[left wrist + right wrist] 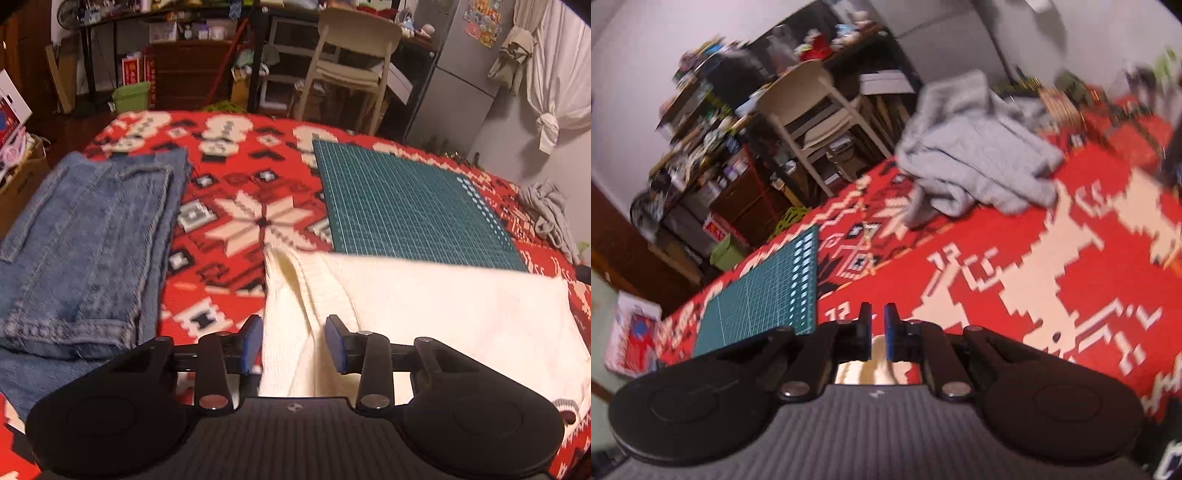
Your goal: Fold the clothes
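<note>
On the red patterned blanket [221, 280] lies a cream sweater [424, 314], its far edge overlapping the near edge of a green cutting mat [406, 199]. Folded jeans [85, 251] sit well to the left of it. The left gripper [293, 341] hangs over the sweater's left side, a raised fold of the knit running up between its blue pads [336, 343]; the gap is fairly narrow, but I cannot tell whether the pads are pressing the cloth. The right gripper [878, 321] is tilted over bare blanket just beside the mat's corner, its jaws nearly together with nothing between them. A crumpled grey garment [975, 155] lies heaped at the blanket's far edge, with a pale chair [812, 107] behind.
</note>
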{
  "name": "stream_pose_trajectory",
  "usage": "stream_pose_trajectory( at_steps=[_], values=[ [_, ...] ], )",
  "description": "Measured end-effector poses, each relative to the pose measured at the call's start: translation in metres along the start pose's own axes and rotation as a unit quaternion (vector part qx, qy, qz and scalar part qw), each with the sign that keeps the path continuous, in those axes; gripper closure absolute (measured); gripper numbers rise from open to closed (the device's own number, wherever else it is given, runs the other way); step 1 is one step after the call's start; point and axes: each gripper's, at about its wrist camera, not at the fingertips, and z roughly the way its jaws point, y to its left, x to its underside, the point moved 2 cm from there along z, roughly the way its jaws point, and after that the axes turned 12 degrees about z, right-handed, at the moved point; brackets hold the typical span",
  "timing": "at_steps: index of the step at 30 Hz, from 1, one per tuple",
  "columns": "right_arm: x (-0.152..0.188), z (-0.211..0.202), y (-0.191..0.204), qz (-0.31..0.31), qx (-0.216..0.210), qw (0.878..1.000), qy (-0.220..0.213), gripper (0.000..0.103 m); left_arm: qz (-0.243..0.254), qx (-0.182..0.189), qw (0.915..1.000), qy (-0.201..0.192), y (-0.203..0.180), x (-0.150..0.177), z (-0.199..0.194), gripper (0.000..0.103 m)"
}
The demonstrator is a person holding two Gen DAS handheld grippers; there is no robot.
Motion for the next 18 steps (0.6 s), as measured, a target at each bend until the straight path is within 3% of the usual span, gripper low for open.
stream_pose_trajectory(
  at_steps=[6, 13, 15, 18],
  values=[
    [0.020, -0.013, 0.044, -0.090, -0.003, 0.996, 0.016, 0.095, 0.010, 0.023, 0.9992, -0.031, -0.005, -0.018, -0.001, 0.081],
    [0.052, 0.005, 0.068, -0.120, -0.002, 0.991, 0.050, 0.096, 0.000, 0.074, 0.9967, -0.034, -0.018, -0.031, 0.030, 0.088],
    [0.059, 0.010, 0.070, -0.126, 0.002, 0.990, 0.057, 0.096, -0.002, 0.076, 0.9967, -0.029, -0.020, -0.032, 0.039, 0.090],
    [0.065, 0.016, 0.070, -0.139, 0.015, 0.988, 0.058, 0.096, 0.022, 0.045, 0.9985, -0.024, -0.023, -0.032, 0.047, 0.090]
  ],
)
